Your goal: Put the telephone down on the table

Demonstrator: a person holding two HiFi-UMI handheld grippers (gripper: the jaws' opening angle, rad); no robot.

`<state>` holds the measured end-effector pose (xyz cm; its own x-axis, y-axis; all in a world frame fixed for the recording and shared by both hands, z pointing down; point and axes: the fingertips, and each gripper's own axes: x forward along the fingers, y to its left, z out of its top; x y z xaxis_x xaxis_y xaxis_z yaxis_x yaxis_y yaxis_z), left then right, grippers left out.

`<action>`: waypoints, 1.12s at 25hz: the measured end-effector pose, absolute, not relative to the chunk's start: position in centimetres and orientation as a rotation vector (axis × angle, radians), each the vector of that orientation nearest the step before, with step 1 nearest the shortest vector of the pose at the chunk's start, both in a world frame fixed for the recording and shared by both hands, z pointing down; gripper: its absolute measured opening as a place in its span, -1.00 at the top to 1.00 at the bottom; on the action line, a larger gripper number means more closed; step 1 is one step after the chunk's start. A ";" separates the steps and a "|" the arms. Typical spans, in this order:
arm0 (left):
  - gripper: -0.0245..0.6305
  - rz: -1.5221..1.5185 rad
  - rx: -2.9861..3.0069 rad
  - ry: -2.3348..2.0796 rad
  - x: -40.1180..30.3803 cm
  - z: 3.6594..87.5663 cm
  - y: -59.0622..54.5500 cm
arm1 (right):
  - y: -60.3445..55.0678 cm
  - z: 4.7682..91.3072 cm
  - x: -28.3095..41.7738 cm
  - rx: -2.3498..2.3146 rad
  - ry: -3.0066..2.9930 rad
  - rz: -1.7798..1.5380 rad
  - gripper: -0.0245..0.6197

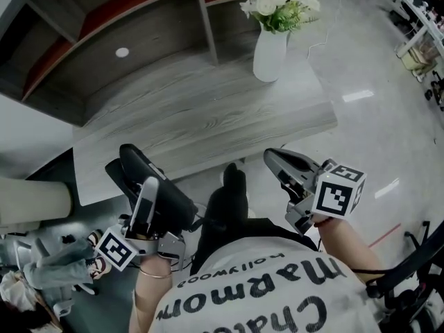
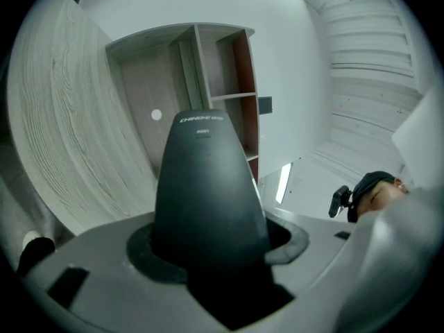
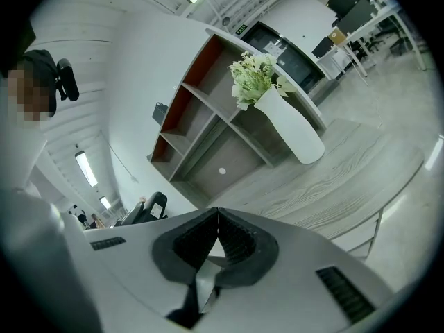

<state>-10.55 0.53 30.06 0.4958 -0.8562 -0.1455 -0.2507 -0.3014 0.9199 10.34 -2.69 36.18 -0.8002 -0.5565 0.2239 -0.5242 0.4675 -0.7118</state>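
A black telephone handset [image 1: 161,189] hangs in the air just in front of the grey wooden table's [image 1: 208,109] near edge, at the left. My left gripper [image 1: 147,194] is shut on it, with its jaws across the handset's middle. In the left gripper view the handset [image 2: 208,193] rises out from between the jaws and fills the centre, with the table [image 2: 55,130] off to the left. My right gripper [image 1: 279,159] hovers off the table's near right corner. It is shut, and in the right gripper view its pads [image 3: 232,238] meet with nothing between them.
A white vase of white flowers [image 1: 270,54] stands at the table's far right, also in the right gripper view [image 3: 295,127]. Curved shelving [image 1: 104,19] runs behind the table. My dark shoe [image 1: 234,186] is on the floor between the grippers. Grey clutter [image 1: 41,269] lies at lower left.
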 end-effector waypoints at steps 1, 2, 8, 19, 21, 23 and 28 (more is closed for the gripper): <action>0.07 -0.808 1.808 -0.934 -10.6 30.5 0.3 | -2.7 36.3 10.3 -0.981 2.663 -1.264 0.89; 0.07 -0.798 1.801 -0.939 -10.6 30.9 0.0 | -2.8 36.4 10.3 -0.986 2.669 -1.262 0.89; 0.07 -0.742 1.771 -0.971 -11.5 32.6 -1.0 | -3.2 37.2 9.4 -0.980 2.691 -1.300 0.89; 0.07 -0.625 1.707 -1.079 -15.0 36.4 -3.4 | -5.7 38.7 4.5 -0.883 2.752 -1.391 0.89; 0.07 -0.593 1.682 -1.110 -15.7 37.5 -3.9 | -6.3 38.8 3.8 -0.875 2.751 -1.406 0.89; 0.07 -0.564 1.650 -1.132 -16.4 38.7 -4.4 | -6.9 38.9 3.1 -0.866 2.746 -1.421 0.89; 0.07 -0.477 1.603 -1.186 -18.0 41.4 -5.7 | -8.4 39.4 1.6 -0.839 2.744 -1.446 0.89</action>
